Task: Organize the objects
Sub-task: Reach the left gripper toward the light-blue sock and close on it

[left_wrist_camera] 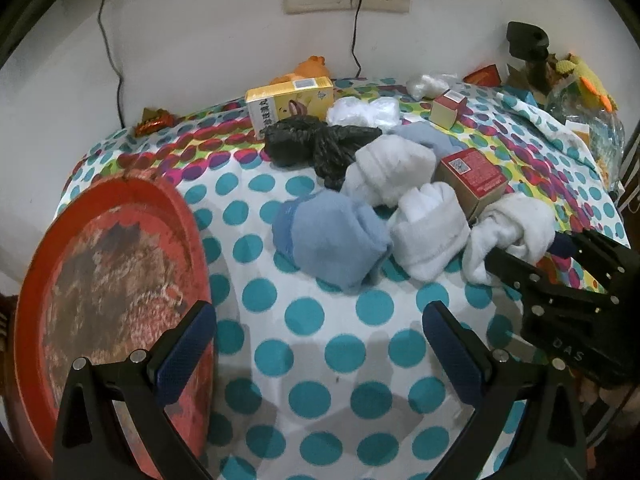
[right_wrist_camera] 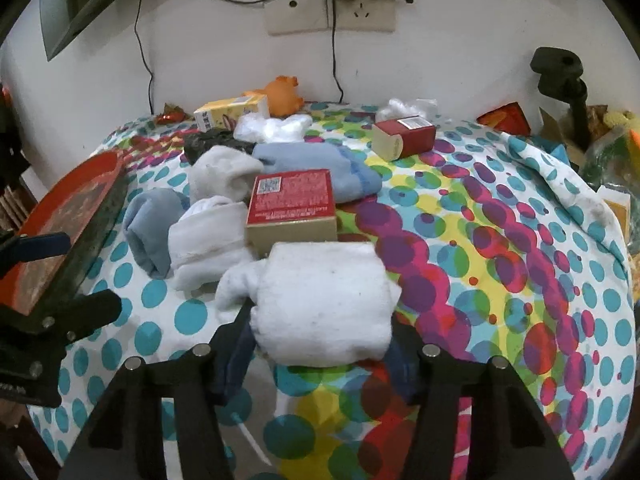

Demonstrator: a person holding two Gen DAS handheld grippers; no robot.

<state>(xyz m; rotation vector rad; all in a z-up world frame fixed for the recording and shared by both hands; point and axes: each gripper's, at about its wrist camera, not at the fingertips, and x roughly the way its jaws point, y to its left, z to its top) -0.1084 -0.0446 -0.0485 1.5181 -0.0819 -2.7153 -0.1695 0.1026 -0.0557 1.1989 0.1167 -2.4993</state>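
Several rolled socks lie on the dotted tablecloth. My right gripper is shut on a white rolled sock, seen from the left wrist view at the right. My left gripper is open and empty, low over the cloth, beside a red tray on its left. A blue sock and two more white socks lie ahead of it. A red box sits just behind the held sock.
A yellow box, black plastic bag, white plastic bags, a small red box and an orange toy lie at the back. A wall with sockets stands behind. Clutter and a black stand sit at the right.
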